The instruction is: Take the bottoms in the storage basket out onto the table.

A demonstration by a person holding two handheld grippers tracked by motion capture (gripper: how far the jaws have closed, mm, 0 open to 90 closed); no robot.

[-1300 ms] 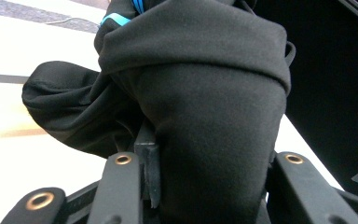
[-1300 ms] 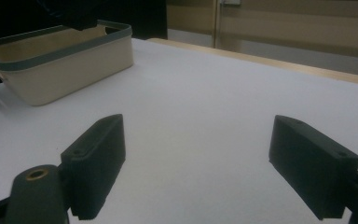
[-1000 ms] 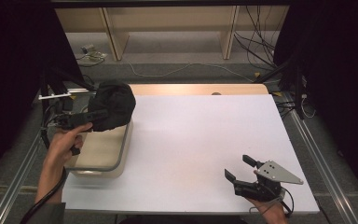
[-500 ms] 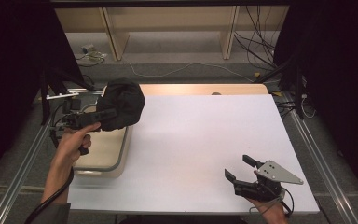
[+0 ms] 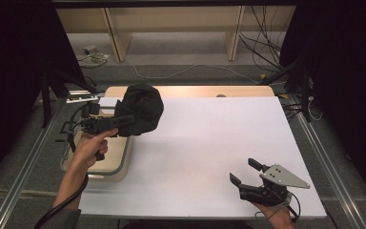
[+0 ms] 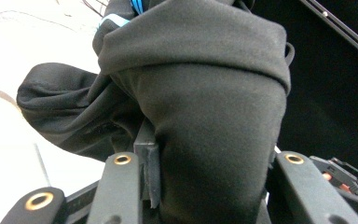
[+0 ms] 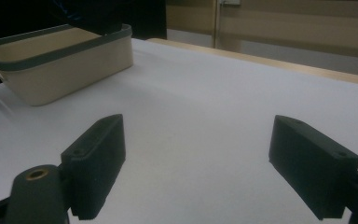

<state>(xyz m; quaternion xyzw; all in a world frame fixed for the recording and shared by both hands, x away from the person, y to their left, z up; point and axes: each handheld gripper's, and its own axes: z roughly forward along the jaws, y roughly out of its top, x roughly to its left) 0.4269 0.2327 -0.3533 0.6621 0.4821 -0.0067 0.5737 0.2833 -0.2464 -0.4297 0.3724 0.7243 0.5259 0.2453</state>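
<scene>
At the lower right of the high view, the right gripper (image 5: 247, 172) rests near the front edge of the white rectangular table top (image 5: 209, 143), held by a hand (image 5: 275, 215) coming in from the bottom edge. Its two black jaws are spread wide with nothing between them, and a grey three-cornered plate (image 5: 285, 177) sits on top of it. In the right gripper view the same jaws stand far apart at the bottom corners, with bare white surface between them.

Farther in, at the left of the high view, a beige plastic tub with a grey rim (image 5: 108, 164) sits on the table's left edge. In the right gripper view the tub (image 7: 56, 65) lies at the upper left.

Above the tub, the person's left hand (image 5: 89, 148) holds the left gripper (image 5: 124, 121), whose jaws are pinching a bunched black cloth garment (image 5: 140, 109). The garment hangs in the air over the tub's far end and the table's left part, in the upper left of the high view. In the left gripper view the black fabric (image 6: 205, 102) is squeezed between the two jaws and bulges up over them; a bit of blue shows at its top.

Beyond the table's far edge, a strip of bare wood (image 5: 190, 90) shows, then a grey floor with cables (image 5: 267, 52) and light wooden shelving (image 5: 171, 24) along the top of the frame.
</scene>
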